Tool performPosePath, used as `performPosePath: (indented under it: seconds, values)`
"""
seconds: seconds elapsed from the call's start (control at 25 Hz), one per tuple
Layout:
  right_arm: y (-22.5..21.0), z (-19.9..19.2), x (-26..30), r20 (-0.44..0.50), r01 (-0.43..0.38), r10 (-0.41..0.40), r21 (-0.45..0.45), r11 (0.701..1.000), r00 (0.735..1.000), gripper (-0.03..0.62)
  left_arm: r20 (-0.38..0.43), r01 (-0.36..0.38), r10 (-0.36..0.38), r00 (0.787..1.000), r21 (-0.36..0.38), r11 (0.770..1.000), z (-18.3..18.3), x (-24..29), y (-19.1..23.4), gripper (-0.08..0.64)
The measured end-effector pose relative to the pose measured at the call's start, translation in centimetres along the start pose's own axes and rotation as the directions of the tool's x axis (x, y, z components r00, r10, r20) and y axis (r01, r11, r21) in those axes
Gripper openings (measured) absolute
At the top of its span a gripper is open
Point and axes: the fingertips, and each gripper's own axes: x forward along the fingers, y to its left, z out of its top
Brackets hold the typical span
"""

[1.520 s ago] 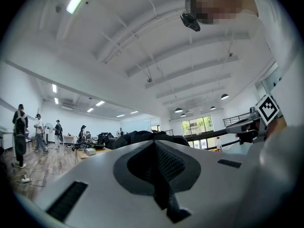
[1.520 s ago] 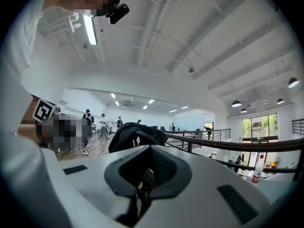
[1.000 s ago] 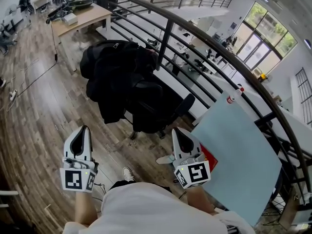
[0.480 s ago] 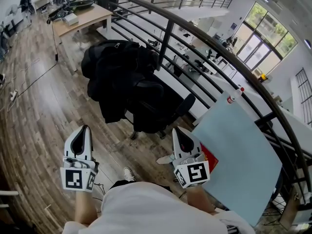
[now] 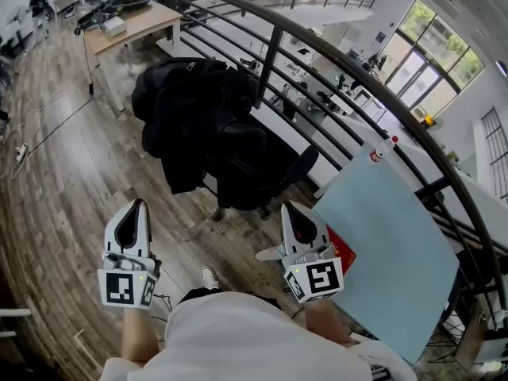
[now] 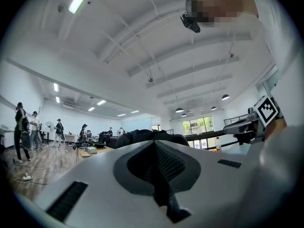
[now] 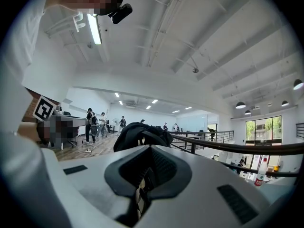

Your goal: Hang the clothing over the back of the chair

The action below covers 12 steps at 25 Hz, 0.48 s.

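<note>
Jaws of left gripper [image 5: 133, 207] are seen pressed together, empty. Right gripper [image 5: 292, 210] jaws are likewise closed on nothing. Both are held level at the near edge. Board [image 5: 389, 244] is leaned on the railing [image 5: 317, 50], just right of the right gripper. Farther out, clothing [image 5: 186, 105] is draped over the chair [image 5: 262, 169] back, well apart from both grippers. Desk [image 5: 139, 24] is seen far left.

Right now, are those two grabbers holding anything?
Nothing is held. The left gripper and right gripper are both shut and empty; the black clothing lies draped over the black office chair, apart from both.
</note>
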Motion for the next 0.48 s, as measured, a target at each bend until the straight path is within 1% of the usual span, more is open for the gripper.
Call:
performPosePath:
  seconds: [0.48]
  values:
    - [1.4, 0.0, -0.1, -0.002, -0.022, 0.022, 0.005, 1.000, 1.000, 0.015, -0.011, -0.009, 0.009, 1.000, -0.002, 1.000, -0.1, -1.3, 0.5, 0.023]
